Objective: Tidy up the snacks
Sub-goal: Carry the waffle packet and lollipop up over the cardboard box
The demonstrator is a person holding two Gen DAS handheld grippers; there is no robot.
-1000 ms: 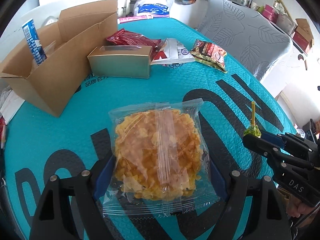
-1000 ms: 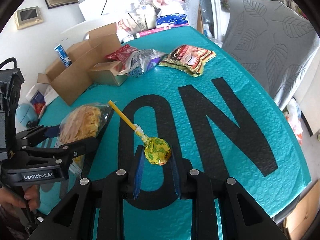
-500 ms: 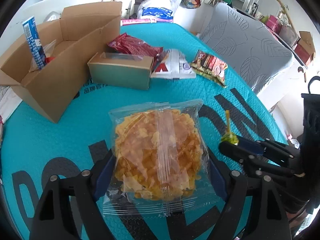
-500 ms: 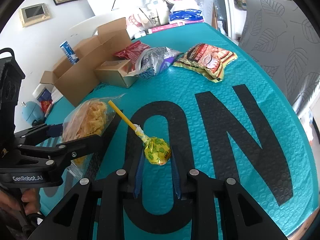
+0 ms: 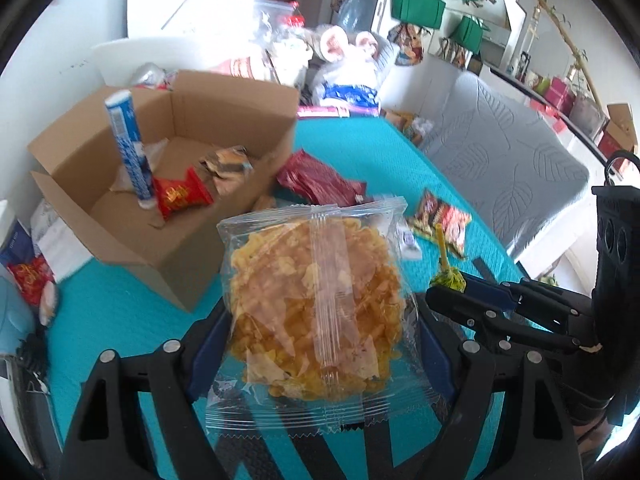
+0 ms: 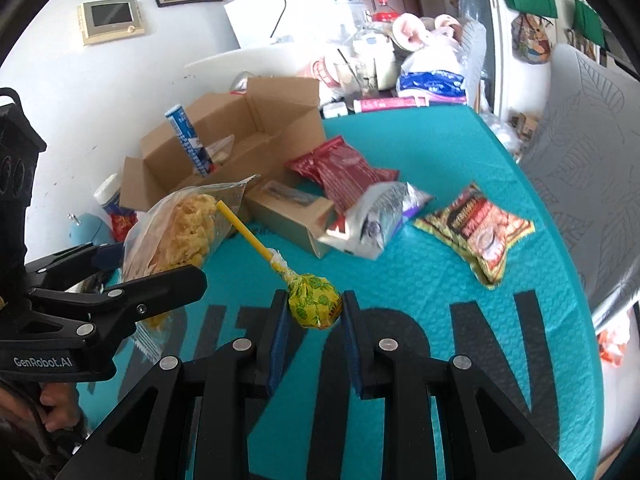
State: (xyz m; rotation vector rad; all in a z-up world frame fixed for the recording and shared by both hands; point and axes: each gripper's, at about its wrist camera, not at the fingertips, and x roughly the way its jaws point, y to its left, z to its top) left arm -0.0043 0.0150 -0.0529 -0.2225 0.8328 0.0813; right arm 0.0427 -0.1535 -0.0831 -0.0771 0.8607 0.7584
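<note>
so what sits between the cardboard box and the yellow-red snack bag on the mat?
Right wrist view: between the cardboard box and the yellow-red snack bag lie a gold carton, a red packet and a silver pouch.

- The clear bag of yellow chips [image 5: 316, 308] covered the inner faces of the left gripper [image 5: 320, 340]; pad contact could not be confirmed.
- The gold carton [image 6: 292, 216] was hidden behind that bag in the left wrist view.
- Contents of the cardboard box [image 5: 168, 184] were motion-blurred; their labels were unreadable.
- The black lettering on the teal mat [image 6: 460, 280] was cut off by the gripper bodies.
- A hand [image 6: 56, 408] was cropped at the frame edge.
</note>
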